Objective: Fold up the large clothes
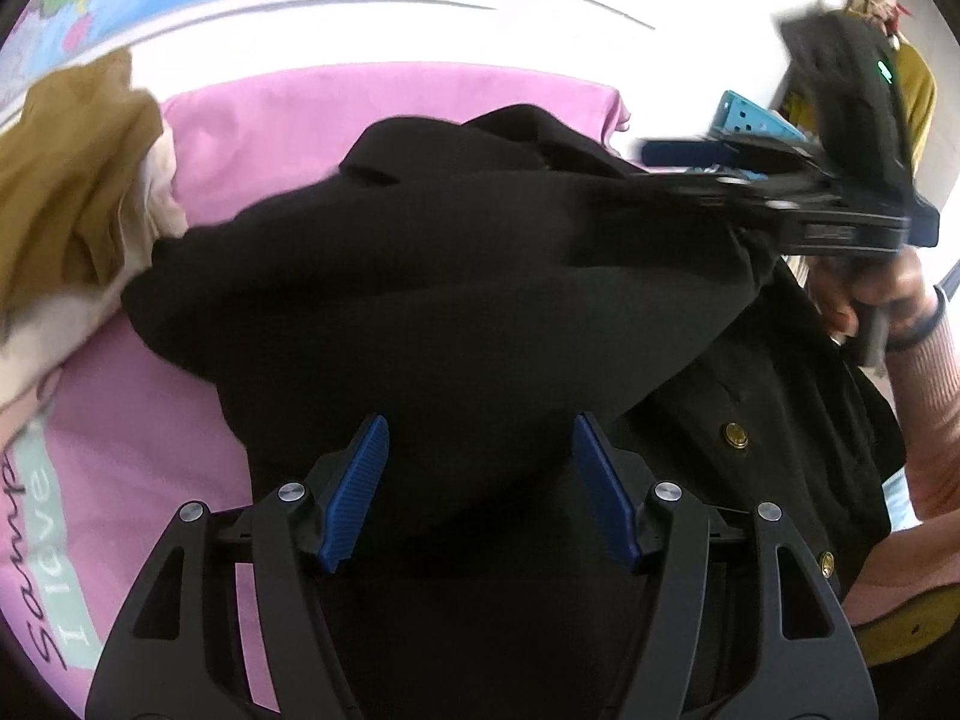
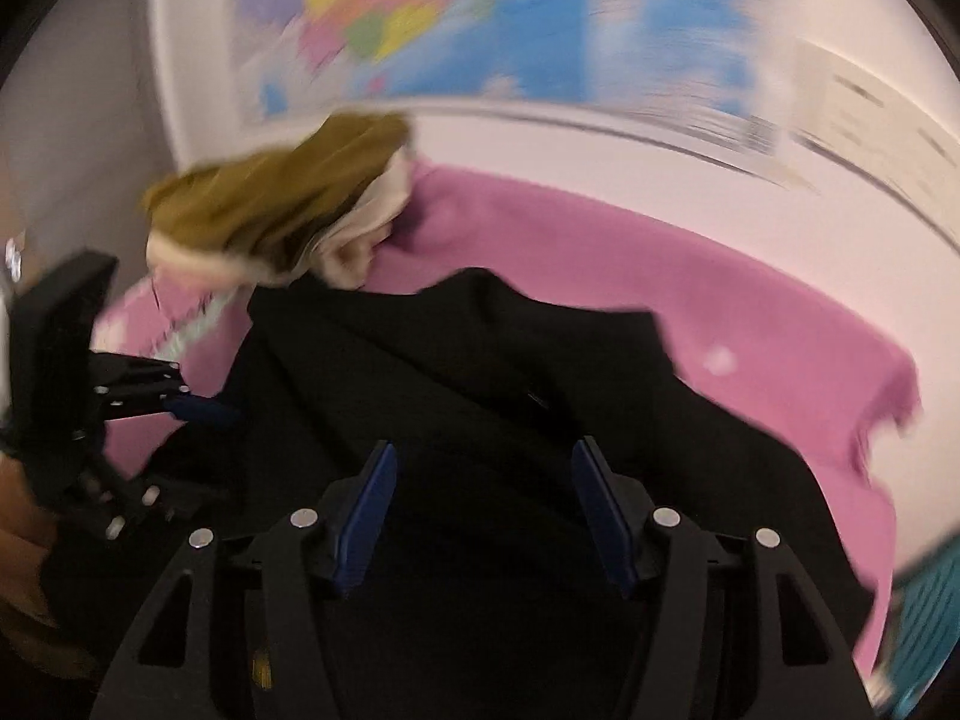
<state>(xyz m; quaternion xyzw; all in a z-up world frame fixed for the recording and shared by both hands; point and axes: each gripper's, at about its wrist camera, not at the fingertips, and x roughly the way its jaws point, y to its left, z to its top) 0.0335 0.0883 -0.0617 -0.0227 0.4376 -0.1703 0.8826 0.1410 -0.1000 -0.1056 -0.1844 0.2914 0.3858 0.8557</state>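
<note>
A large black garment [image 1: 444,276] with brass buttons [image 1: 737,435] lies bunched on a pink sheet [image 1: 312,114]. My left gripper [image 1: 480,480] hangs just over its near part, jaws open, the black cloth below and between the blue pads [image 1: 354,492] with no squeeze visible. In the right wrist view the same black garment [image 2: 480,372] fills the middle, and my right gripper [image 2: 483,516] stands open above it. The right gripper [image 1: 678,168] also shows blurred at the garment's right edge, held by a hand [image 1: 870,294]. The left gripper [image 2: 198,408] appears at that view's left.
A heap of mustard and cream clothes [image 1: 72,192] sits on the sheet's far left corner. Pink sheet [image 2: 690,300] spreads behind and right of the garment. A world map [image 2: 480,18] hangs on the wall. A pink sleeve [image 1: 924,420] is at the right.
</note>
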